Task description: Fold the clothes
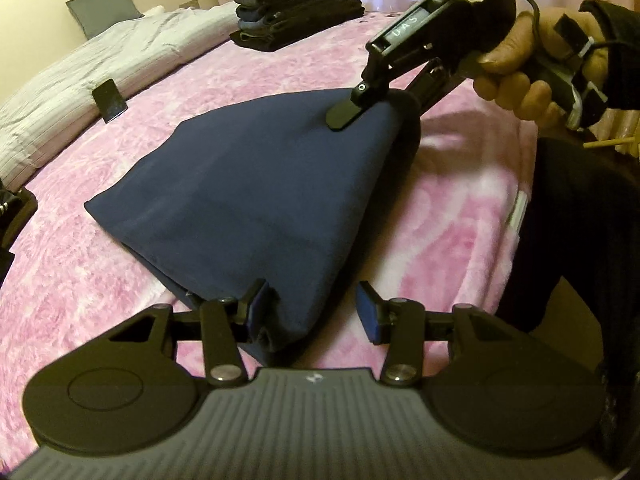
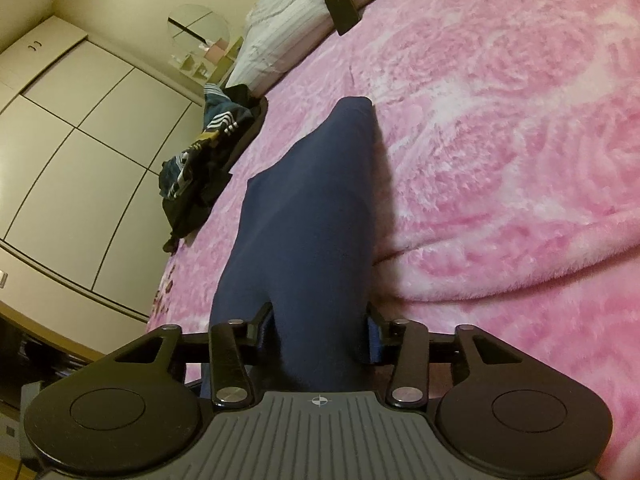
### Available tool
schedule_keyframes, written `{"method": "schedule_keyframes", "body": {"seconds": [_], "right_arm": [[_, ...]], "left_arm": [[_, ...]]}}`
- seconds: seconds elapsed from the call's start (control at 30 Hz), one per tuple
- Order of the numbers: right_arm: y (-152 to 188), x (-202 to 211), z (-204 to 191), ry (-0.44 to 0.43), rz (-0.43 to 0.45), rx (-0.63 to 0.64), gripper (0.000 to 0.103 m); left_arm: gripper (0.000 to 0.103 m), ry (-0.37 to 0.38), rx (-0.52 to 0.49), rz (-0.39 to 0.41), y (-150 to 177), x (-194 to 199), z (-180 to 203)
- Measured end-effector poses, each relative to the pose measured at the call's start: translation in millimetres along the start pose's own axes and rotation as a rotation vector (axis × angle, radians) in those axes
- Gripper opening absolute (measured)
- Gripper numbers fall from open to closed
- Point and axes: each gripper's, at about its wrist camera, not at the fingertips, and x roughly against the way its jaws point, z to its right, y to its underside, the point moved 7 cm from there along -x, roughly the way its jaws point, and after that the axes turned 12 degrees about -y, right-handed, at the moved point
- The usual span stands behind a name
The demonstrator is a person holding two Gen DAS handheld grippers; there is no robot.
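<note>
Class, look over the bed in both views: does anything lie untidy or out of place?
Yes. A crumpled heap of dark, striped clothes sits unfolded at the edge of the pink blanket, unlike the neat folded stack.

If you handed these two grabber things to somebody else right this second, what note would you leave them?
Left gripper: open; the near corner of the navy garment lies by one finger, not pinched.
Right gripper: shut on the garment's far edge, holding it up off the pink blanket.
Done: a stack of folded clothes sits further back on the bed.
Left: probably finish this fold and add it to the stack; a heap of unfolded clothes waits at the bed's edge.
</note>
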Motion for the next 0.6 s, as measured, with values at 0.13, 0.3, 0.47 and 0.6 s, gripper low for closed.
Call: {"method": "schedule_keyframes", "body": {"seconds": [0.13, 0.3, 0.47, 0.6], "right_arm": [[2, 8, -2, -0.002, 0.012, -0.006, 0.046], [0, 17, 0, -0.006, 0.030, -0.022, 0.056], [4, 15, 0, -0.016, 0.031, -0.041, 0.056], [7, 11, 1, -0.028, 0.024, -0.054, 0.056]], "left_arm": [[0.042, -0.011, 0.024, 0.047, -11, 16, -6], [0.042, -0.002, 0.041, 0.060, -20, 17, -6], [0.042, 0.001, -0.037, 0.012, -10, -4, 12], [0.043, -0.037, -0.117, 0.002, -9, -6, 22]]}}
